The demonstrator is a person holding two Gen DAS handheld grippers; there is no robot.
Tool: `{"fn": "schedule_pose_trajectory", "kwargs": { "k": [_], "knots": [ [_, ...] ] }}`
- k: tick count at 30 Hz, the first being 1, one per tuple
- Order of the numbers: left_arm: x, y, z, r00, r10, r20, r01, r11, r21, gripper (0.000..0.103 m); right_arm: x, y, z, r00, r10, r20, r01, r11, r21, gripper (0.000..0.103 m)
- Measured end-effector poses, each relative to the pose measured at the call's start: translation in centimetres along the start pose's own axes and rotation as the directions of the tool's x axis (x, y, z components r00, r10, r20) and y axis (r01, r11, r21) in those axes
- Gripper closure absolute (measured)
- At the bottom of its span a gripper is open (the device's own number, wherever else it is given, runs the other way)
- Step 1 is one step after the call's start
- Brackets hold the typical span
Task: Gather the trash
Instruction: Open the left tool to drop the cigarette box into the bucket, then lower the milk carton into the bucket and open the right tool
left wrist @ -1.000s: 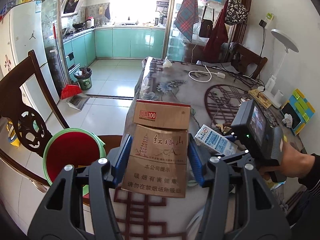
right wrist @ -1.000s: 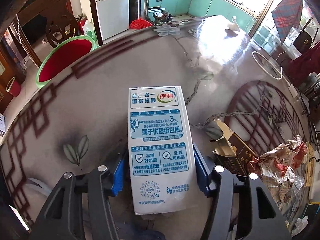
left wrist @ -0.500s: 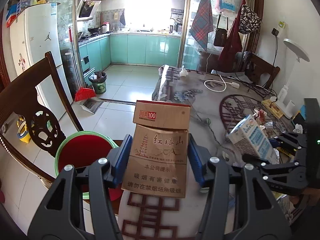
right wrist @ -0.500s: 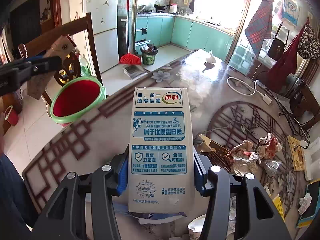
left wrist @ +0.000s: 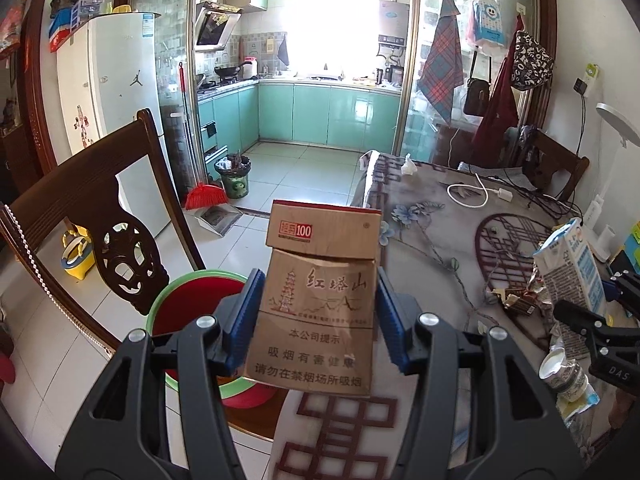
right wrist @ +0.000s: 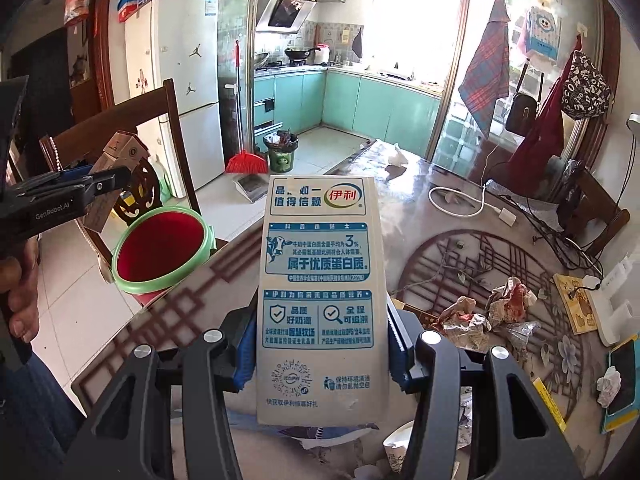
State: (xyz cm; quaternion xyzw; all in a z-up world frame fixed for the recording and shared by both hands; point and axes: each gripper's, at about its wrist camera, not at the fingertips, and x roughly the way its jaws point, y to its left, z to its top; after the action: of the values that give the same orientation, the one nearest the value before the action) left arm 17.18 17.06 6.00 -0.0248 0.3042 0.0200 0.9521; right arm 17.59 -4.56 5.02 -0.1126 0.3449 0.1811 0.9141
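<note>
Gripping a brown cigarette pack (left wrist: 320, 312), the left gripper (left wrist: 318, 320) pinches it by its two sides between blue pads (left wrist: 244, 320), the pack's hinged lid tipped open at the top. The pack is held in the air just off the near left edge of the dining table (left wrist: 432, 232), with a red basin with a green rim (left wrist: 188, 300) below and to its left, sitting on the seat of a dark wooden chair (left wrist: 92, 216). The right gripper (right wrist: 322, 344) pinches a white and blue milk carton (right wrist: 322, 296) by its sides in the same way, holding it upright in the air above the table's near edge. From the right wrist view, the left gripper with its pack appears at the far left, above the basin's near side, held by a person's hand (right wrist: 18, 288). Crumpled wrappers (right wrist: 486, 312) lie in a loose heap toward the table's right edge, with a paper cup (right wrist: 400, 446) at the near edge beneath the right gripper. A coiled white cable (right wrist: 460, 200) rests near the far edge.
</note>
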Motion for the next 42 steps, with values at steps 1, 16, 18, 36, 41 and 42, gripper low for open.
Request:
{"fn": "schedule_pose_trajectory", "kwargs": {
  "k": [1,16,18,36,41,42],
  "knots": [
    [0.0,0.3,0.1,1.000,0.006,0.002,-0.006,1.000,-0.002,0.051,0.0,0.2,0.2,1.000,0.002,0.002,-0.002,1.000,-0.001,0.053],
    [5.1,9.6,-0.4,0.987,0.133,-0.094,-0.139,0.989,-0.052,0.051,4.4,7.1,3.9,0.998,0.063,-0.006,-0.064,0.996,-0.069,0.053],
    [6.3,10.9,-0.8,0.982,0.138,-0.126,-0.147,0.987,-0.064,0.051,5.1,8.1,4.3,0.997,0.077,-0.009,-0.077,0.994,-0.079,0.053],
    [14.7,15.3,-2.3,0.941,0.166,-0.295,-0.198,0.977,-0.083,0.022,10.0,12.3,6.0,0.992,0.121,-0.044,-0.125,0.987,-0.105,0.053],
    [14.2,15.4,-1.4,0.945,0.179,-0.274,-0.213,0.972,-0.098,0.021,11.1,12.6,5.9,0.989,0.133,-0.064,-0.138,0.986,-0.097,0.053],
    [14.0,15.5,-1.2,0.945,0.189,-0.268,-0.223,0.970,-0.102,0.020,11.4,12.8,5.9,0.988,0.138,-0.066,-0.144,0.985,-0.097,0.053]
  ]
}}
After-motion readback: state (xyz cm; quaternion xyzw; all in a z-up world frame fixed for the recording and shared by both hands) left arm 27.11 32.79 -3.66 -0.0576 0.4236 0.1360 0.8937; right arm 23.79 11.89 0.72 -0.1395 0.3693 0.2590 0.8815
